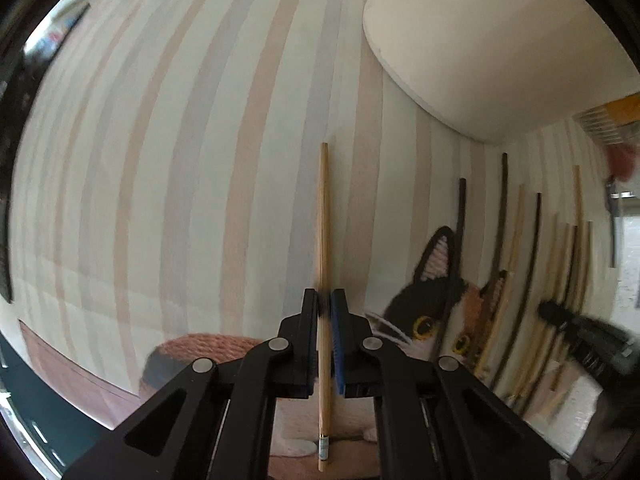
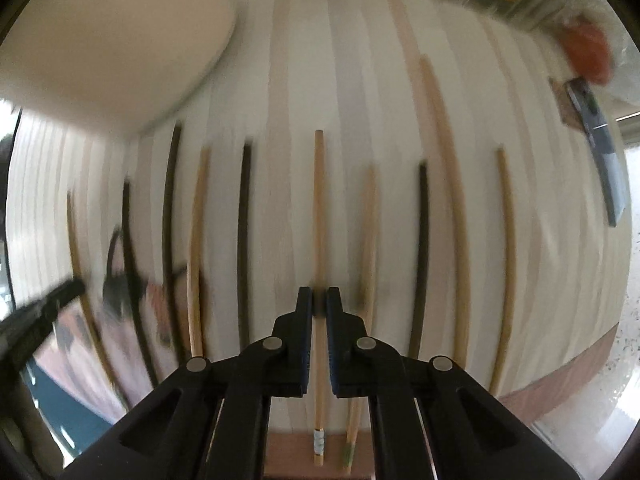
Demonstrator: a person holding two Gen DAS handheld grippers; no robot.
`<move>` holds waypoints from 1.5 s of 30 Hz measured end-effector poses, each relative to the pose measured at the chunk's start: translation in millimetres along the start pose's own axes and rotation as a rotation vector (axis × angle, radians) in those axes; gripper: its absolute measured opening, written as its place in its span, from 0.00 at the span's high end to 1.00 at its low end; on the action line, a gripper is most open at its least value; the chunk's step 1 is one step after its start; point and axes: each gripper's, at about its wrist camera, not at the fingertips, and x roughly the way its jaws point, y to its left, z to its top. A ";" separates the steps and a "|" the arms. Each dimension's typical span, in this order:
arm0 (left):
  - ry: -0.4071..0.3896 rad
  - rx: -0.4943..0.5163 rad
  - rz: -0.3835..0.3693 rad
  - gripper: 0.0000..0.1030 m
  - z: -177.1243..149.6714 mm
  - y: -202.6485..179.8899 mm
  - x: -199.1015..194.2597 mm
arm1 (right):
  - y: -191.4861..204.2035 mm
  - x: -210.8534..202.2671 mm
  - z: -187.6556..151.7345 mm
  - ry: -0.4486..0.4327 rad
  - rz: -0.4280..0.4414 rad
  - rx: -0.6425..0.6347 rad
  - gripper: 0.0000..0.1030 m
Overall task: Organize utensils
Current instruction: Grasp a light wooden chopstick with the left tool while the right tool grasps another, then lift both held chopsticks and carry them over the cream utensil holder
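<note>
The left gripper clamps a pale chopstick lying on the striped cloth, with bare cloth to its left. A white bowl crowds the upper right. The right gripper pinches another chopstick amid a close row of sticks on both sides.

No readable text, label, brand, number or sign anywhere in either view. Pale bands near the ends of the held chopsticks too small to make out. Packaging at the far edge of the table too blurred for any lettering.
</note>
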 end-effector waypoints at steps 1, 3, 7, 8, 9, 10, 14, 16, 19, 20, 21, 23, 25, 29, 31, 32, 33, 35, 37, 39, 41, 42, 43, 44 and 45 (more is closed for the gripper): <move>0.020 -0.003 -0.021 0.94 -0.2 3.6 0.7 | 2.2 0.9 -7.3 0.024 0.006 -0.020 0.93; 0.049 0.005 -0.055 0.93 -3.8 17.2 5.1 | 7.0 2.9 -15.4 0.046 -0.007 -0.060 0.93; 0.048 0.060 -0.037 0.91 -11.5 18.6 8.4 | 19.4 4.1 -16.7 0.071 -0.049 -0.105 0.93; 0.047 0.071 -0.022 0.91 -11.9 17.3 8.6 | 19.9 2.6 -20.3 0.077 -0.056 -0.106 0.93; 0.046 0.080 -0.008 0.90 -12.3 14.1 8.4 | 20.1 1.7 -24.5 0.084 -0.067 -0.111 0.92; 0.046 0.087 0.010 0.90 -11.9 13.1 8.9 | 19.7 4.7 -25.9 0.087 -0.075 -0.116 0.92; 0.047 0.124 0.110 0.91 -12.2 -6.6 12.9 | 24.2 4.9 -21.4 0.110 -0.078 -0.122 0.92; 0.032 0.114 0.146 0.94 -14.3 -16.7 15.9 | 20.5 5.4 -16.0 0.122 -0.074 -0.117 0.92; 0.001 0.093 0.154 0.96 -22.5 -24.3 17.7 | 19.3 10.3 -6.0 0.130 -0.078 -0.106 0.92; -0.006 0.092 0.158 0.96 -25.9 -25.8 17.1 | 16.7 7.3 -0.6 0.129 -0.081 -0.104 0.92; -0.012 0.094 0.162 0.96 -32.1 -24.7 14.7 | 13.9 11.0 -1.8 0.122 -0.081 -0.101 0.92; -0.029 0.099 0.176 0.96 -38.7 -26.5 16.0 | 12.9 10.7 -2.3 0.100 -0.076 -0.084 0.93; -0.041 0.099 0.188 0.96 -60.5 -48.4 18.7 | 5.8 15.7 -9.0 0.074 -0.069 -0.083 0.93; -0.088 0.073 0.197 0.96 -77.0 -51.3 -2.3 | -11.1 9.0 -26.5 0.015 -0.013 -0.056 0.94; -0.112 0.060 0.192 0.96 -87.0 -52.2 -15.5 | -22.0 4.1 -33.9 -0.012 0.034 -0.036 0.94; -0.125 0.051 0.184 0.96 -91.4 -51.8 -22.8 | -24.7 0.8 -35.3 -0.022 0.044 -0.034 0.94; -0.139 0.044 0.179 0.96 -95.5 -51.7 -30.2 | -27.1 -4.1 -36.5 -0.035 0.054 -0.036 0.94; -0.164 0.037 0.178 0.96 -102.0 -52.0 -43.9 | -30.6 -15.8 -38.6 -0.063 0.078 -0.044 0.94; -0.190 0.031 0.167 0.96 -109.2 -53.5 -58.7 | -31.9 -25.9 -40.0 -0.086 0.092 -0.053 0.94; -0.214 0.031 0.163 0.96 -105.1 -56.1 -76.5 | -35.6 -36.4 -42.1 -0.105 0.115 -0.066 0.94; -0.248 0.032 0.158 0.96 -107.7 -59.3 -96.5 | -38.3 -49.2 -45.7 -0.134 0.138 -0.081 0.94; -0.268 0.029 0.153 0.96 -110.4 -61.3 -107.1 | -40.1 -55.6 -46.9 -0.145 0.148 -0.086 0.94; -0.278 0.027 0.149 0.96 -107.2 -65.0 -114.2 | -41.4 -63.3 -48.5 -0.159 0.161 -0.091 0.94; -0.298 0.026 0.138 0.96 -108.4 -66.0 -125.3 | -43.2 -70.7 -49.8 -0.174 0.171 -0.096 0.94; -0.314 0.025 0.130 0.96 -104.3 -67.7 -132.2 | -45.1 -77.9 -50.5 -0.190 0.180 -0.098 0.94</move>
